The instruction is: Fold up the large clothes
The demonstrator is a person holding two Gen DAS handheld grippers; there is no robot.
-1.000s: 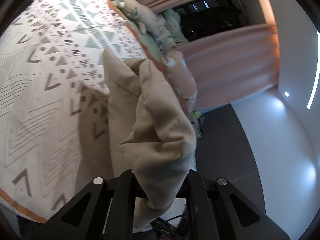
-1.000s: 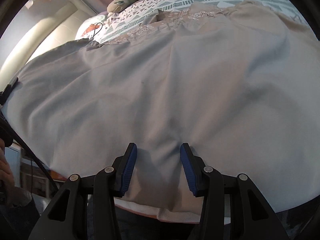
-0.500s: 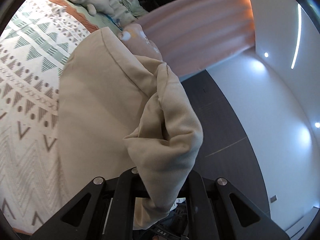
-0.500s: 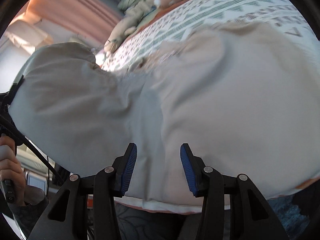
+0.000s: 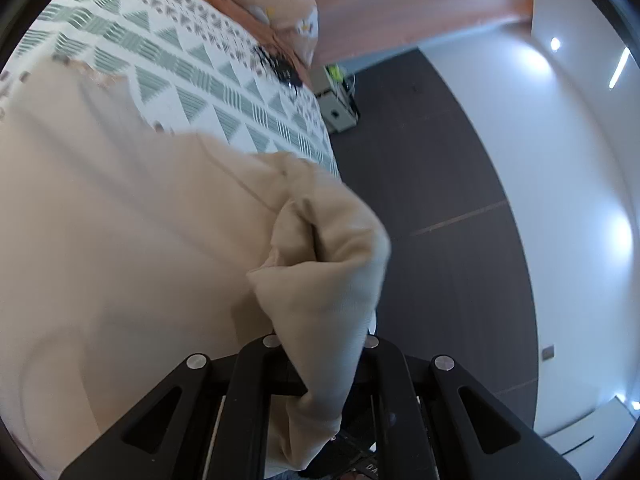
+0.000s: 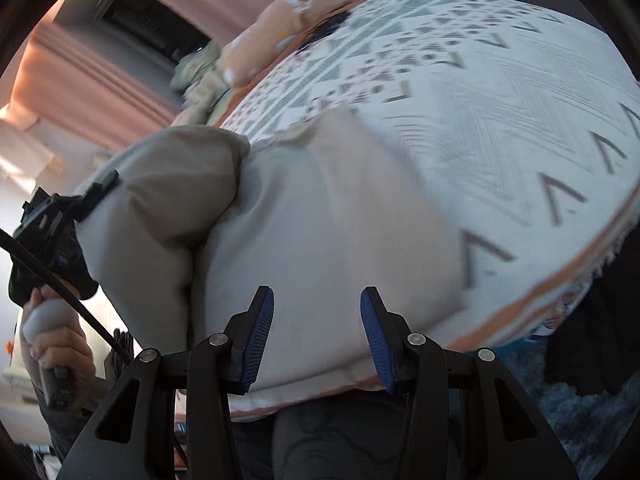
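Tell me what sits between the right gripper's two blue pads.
In the right wrist view, the right gripper stands open; only the beige garment on the patterned bedspread shows in the gap, unclamped.

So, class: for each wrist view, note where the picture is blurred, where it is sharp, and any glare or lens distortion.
Left wrist view: beige garment and patterned bedspread smeared by motion, left claw sharp, bright glare patches on the white wall. Right wrist view: bedspread print streaked, right claw crisp, the bed bulges from fisheye curvature.
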